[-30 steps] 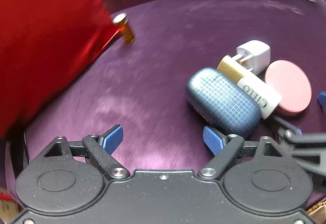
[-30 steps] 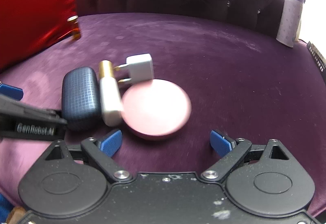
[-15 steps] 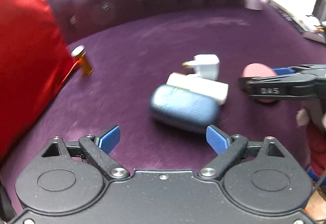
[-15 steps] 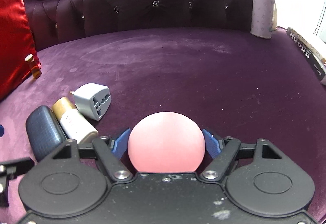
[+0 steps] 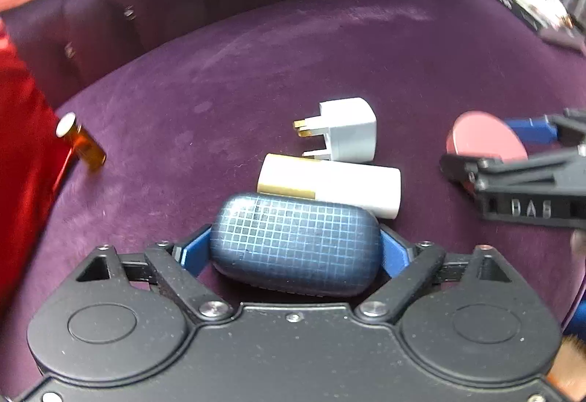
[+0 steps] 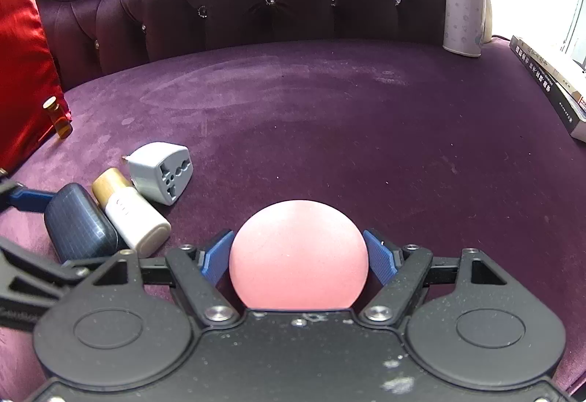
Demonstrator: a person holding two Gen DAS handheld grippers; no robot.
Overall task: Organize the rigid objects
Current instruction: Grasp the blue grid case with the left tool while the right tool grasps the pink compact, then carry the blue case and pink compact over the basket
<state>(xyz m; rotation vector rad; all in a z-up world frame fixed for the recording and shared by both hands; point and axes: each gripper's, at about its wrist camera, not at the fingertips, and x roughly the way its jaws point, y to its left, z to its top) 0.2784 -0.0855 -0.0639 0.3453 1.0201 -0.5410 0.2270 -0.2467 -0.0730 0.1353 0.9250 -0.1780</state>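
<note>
On the purple sofa seat (image 6: pixel 366 116), a blue grid-patterned case (image 5: pixel 295 248) is held by the left gripper (image 5: pixel 295 252); a pink round compact (image 6: pixel 298 255) is squeezed by the right gripper (image 6: pixel 298 257).

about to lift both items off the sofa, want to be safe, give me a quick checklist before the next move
1. Left tool on the blue grid case: blue fingers at both ends of it, ok.
2. Right tool on the pink disc: fingers against both sides, ok.
3. Case free of neighbours: the white and gold tube lies right against it, whether touching cannot tell.
4. White plug adapter clear of both tools: ok.
5. Amber vial out of the way by the red cushion: ok.
6. Grip firm enough to lift: cannot tell.
</note>
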